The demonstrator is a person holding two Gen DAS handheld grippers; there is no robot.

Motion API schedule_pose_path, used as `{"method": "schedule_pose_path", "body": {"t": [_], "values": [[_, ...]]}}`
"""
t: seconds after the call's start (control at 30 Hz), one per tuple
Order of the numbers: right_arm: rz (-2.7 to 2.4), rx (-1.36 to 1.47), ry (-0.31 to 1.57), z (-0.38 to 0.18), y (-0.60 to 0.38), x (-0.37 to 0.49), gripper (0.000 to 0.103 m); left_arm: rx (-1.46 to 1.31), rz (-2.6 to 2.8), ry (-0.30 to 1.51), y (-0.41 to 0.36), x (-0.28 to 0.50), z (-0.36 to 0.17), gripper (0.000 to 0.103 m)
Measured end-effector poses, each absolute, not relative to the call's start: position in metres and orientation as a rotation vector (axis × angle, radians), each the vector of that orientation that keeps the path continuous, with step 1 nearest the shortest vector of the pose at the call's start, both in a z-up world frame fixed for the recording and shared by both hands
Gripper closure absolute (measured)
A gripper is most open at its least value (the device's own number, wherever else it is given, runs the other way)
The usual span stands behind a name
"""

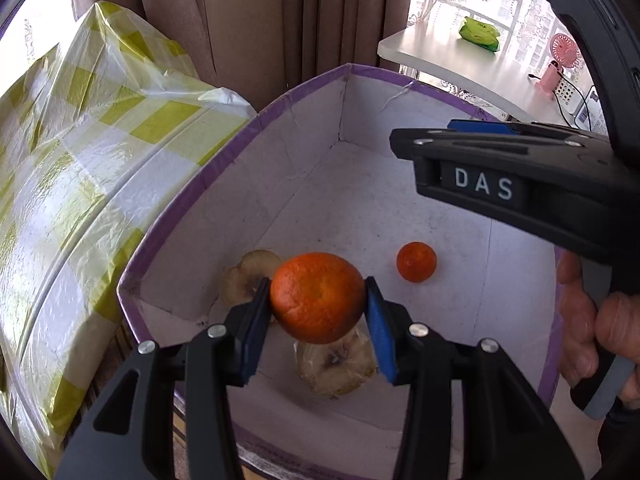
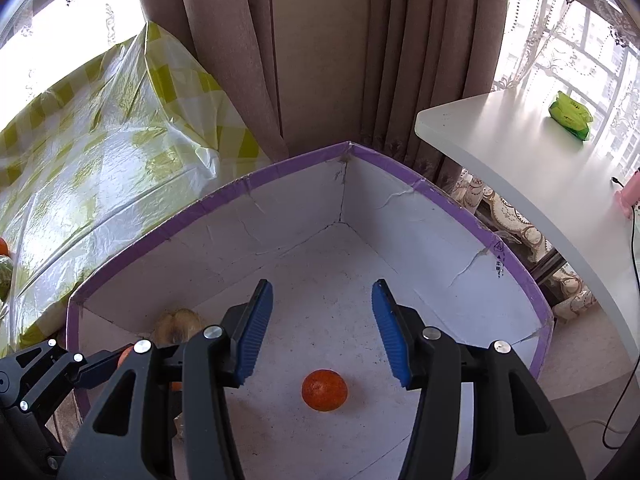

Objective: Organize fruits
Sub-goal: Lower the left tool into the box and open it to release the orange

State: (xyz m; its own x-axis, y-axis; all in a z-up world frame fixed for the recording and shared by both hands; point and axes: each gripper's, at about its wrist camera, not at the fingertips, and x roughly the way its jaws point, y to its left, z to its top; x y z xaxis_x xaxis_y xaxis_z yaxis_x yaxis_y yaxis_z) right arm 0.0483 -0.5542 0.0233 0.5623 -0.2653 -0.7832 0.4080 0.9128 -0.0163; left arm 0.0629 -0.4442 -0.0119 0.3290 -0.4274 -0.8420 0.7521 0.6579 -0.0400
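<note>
Orange fruit, left view: a big orange [image 1: 318, 297] is squeezed between the blue pads of the left gripper [image 1: 320, 312], up over the purple-edged box [image 1: 192, 196].
Box floor, left view: small orange [image 1: 416, 261], two pale fruit slices [image 1: 336, 364].
Right view: the right gripper [image 2: 322, 332] is spread wide, holding nothing, above the small orange [image 2: 324, 389].

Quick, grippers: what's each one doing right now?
Left gripper: shut on an orange, held above the box.
Right gripper: open, holding nothing, over the box.
</note>
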Motion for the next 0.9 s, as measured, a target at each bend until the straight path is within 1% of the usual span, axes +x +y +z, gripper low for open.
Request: {"method": "schedule_pose_path", "body": {"t": [0.13, 0.23, 0.33, 0.4, 0.47, 0.53, 0.7, 0.9], "values": [[-0.417, 0.176, 0.892, 0.023, -0.562, 0.046, 0.051, 0.407, -0.824, 0.985, -0.453, 0.066, -0.019, 0.057], [-0.434, 0.168, 0.899, 0.022, -0.568, 0.044, 0.043, 0.425, -0.842, 1.000, -0.461, 0.067, -0.024, 0.057], [-0.453, 0.142, 0.905, 0.021, -0.572, 0.043, 0.040, 0.444, -0.862, 1.016, -0.467, 0.066, -0.029, 0.057], [-0.461, 0.124, 0.914, 0.019, -0.575, 0.043, 0.034, 0.458, -0.877, 1.030, -0.472, 0.067, -0.034, 0.057], [-0.463, 0.107, 0.927, 0.015, -0.578, 0.042, 0.020, 0.483, -0.894, 1.047, -0.479, 0.066, -0.039, 0.057], [-0.448, 0.115, 0.932, 0.013, -0.581, 0.042, 0.016, 0.515, -0.911, 1.045, -0.485, 0.063, -0.042, 0.057], [-0.438, 0.141, 0.944, 0.010, -0.587, 0.045, 0.015, 0.583, -0.923, 1.069, -0.493, 0.061, -0.052, 0.057], [-0.417, 0.286, 0.990, 0.000, -0.603, 0.046, 0.015, 0.582, -0.932, 1.114, -0.492, 0.066, -0.059, 0.057]]}}
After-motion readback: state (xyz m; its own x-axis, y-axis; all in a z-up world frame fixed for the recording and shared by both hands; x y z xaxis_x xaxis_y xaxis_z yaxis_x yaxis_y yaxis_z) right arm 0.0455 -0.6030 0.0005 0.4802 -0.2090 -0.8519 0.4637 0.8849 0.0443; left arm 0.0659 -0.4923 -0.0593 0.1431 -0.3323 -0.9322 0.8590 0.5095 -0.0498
